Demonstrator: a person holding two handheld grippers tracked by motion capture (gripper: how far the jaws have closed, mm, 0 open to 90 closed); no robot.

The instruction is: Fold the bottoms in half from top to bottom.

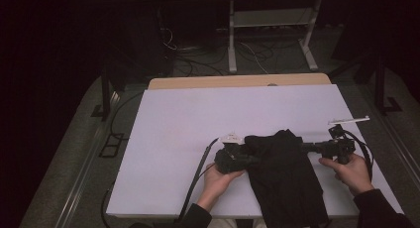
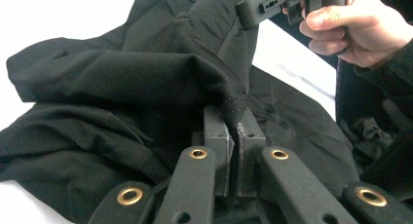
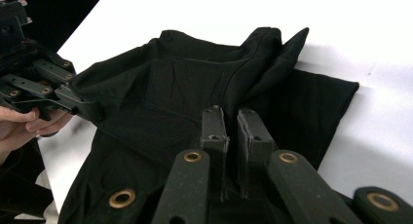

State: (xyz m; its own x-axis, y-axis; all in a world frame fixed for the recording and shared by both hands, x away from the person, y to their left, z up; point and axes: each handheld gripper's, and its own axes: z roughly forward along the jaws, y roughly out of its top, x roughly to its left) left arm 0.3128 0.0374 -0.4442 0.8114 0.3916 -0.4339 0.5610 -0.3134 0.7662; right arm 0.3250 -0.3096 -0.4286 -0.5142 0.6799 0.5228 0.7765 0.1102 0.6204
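A crumpled black cloth (image 1: 283,174) lies at the front of the white table (image 1: 198,114), its lower end hanging over the front edge. My left gripper (image 1: 252,158) grips the cloth's left side. In the left gripper view its jaws are shut on a raised fold of the cloth (image 2: 122,83) at the left gripper (image 2: 236,118). My right gripper (image 1: 304,147) meets the cloth's right side. In the right gripper view the right gripper (image 3: 231,119) has its jaws nearly together over the cloth (image 3: 195,83), which looks pinched between them. A hand holds each gripper.
A thin white strip (image 1: 349,120) lies on the table's right edge, just behind the right gripper. A black cable (image 1: 198,171) trails from the left gripper off the front edge. Beyond the table are a white desk frame (image 1: 270,34) and floor cables.
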